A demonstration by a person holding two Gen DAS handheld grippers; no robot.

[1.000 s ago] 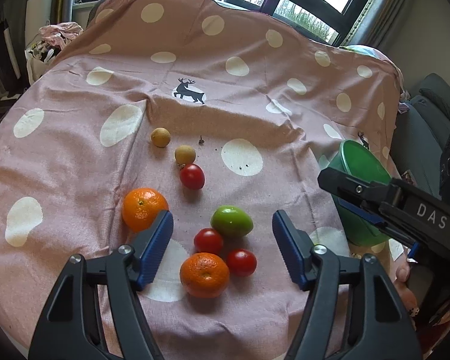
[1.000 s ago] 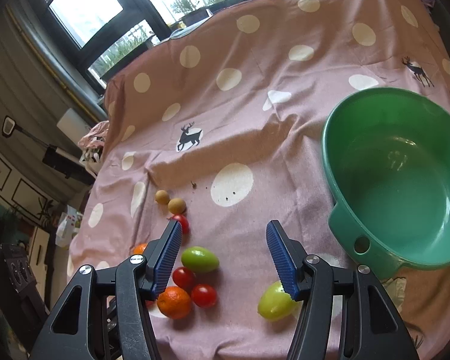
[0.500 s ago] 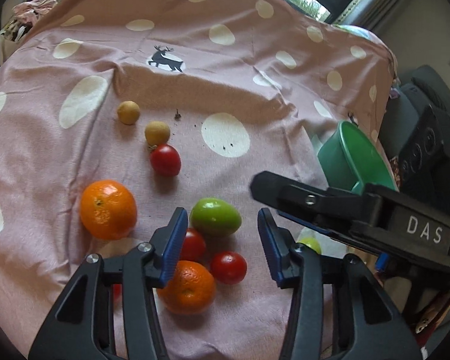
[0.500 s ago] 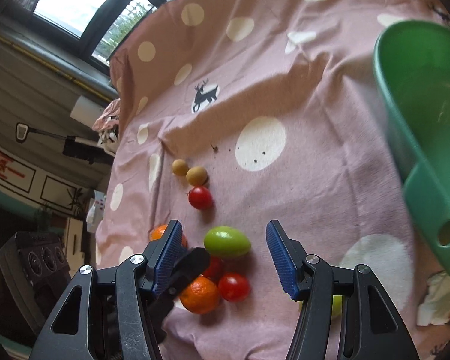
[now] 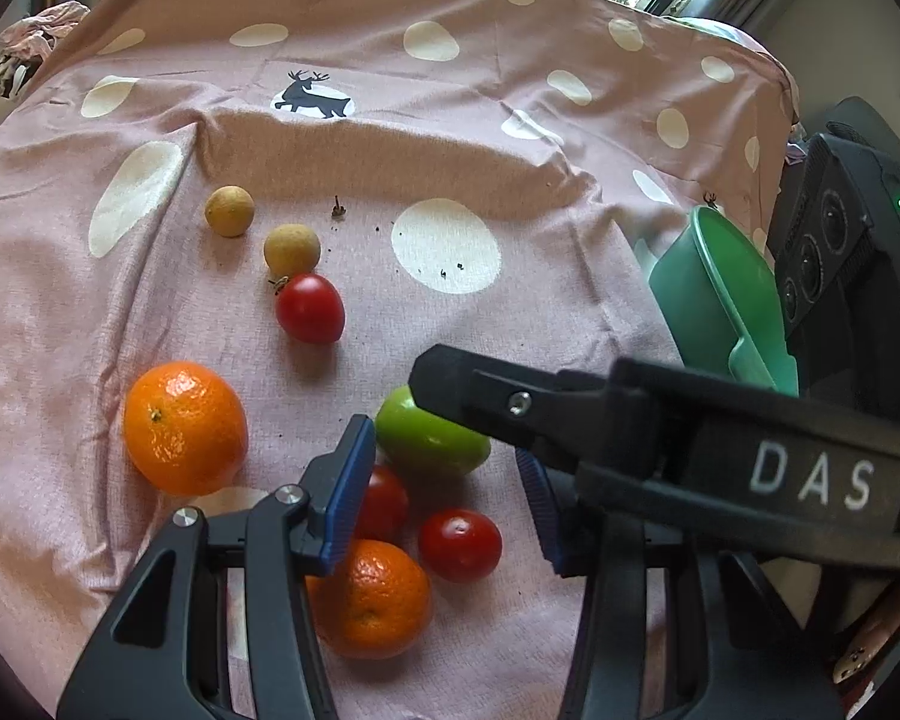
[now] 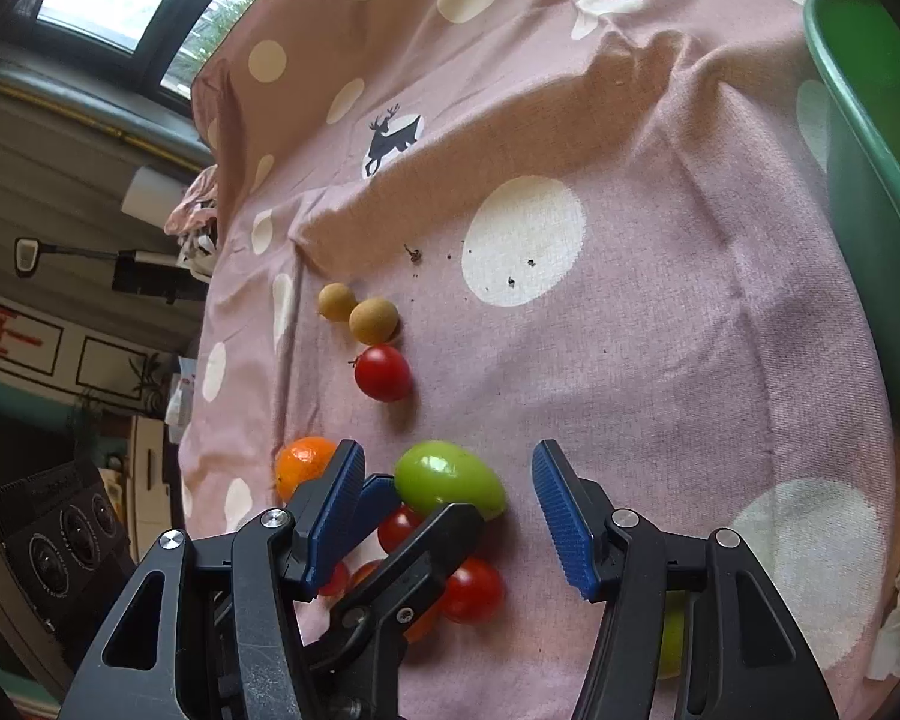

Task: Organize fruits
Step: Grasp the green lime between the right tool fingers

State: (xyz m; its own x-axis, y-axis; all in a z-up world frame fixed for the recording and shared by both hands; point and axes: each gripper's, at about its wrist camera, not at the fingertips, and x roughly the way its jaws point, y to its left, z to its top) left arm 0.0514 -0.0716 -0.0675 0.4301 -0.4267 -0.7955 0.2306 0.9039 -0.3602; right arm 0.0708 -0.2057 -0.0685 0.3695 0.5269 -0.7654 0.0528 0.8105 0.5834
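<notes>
Fruit lies on a pink spotted cloth [image 5: 510,312]. My left gripper [image 5: 444,495] hangs open and narrow over a cluster: two red tomatoes [image 5: 459,546], a small orange [image 5: 369,597] and a green fruit [image 5: 429,438] just past its tips. No pad presses on any of them. My right gripper [image 6: 448,516] is open, and the green fruit [image 6: 450,477] sits between its tips untouched. One black finger [image 5: 570,414] of the right gripper crosses the left wrist view and covers part of the green fruit. A left finger [image 6: 414,564] shows below the green fruit.
A green bowl [image 5: 720,300] stands at the right, its rim [image 6: 858,120] close to my right gripper. A big orange [image 5: 185,427], another tomato [image 5: 309,307] and two tan round fruits [image 5: 291,250] lie to the left. A yellow-green fruit [image 6: 672,642] hides behind my right finger.
Both grippers have sunk and tilted toward the fruit cluster. The left jaws have narrowed a good deal. The right gripper's finger has slid across the left view onto the green fruit.
</notes>
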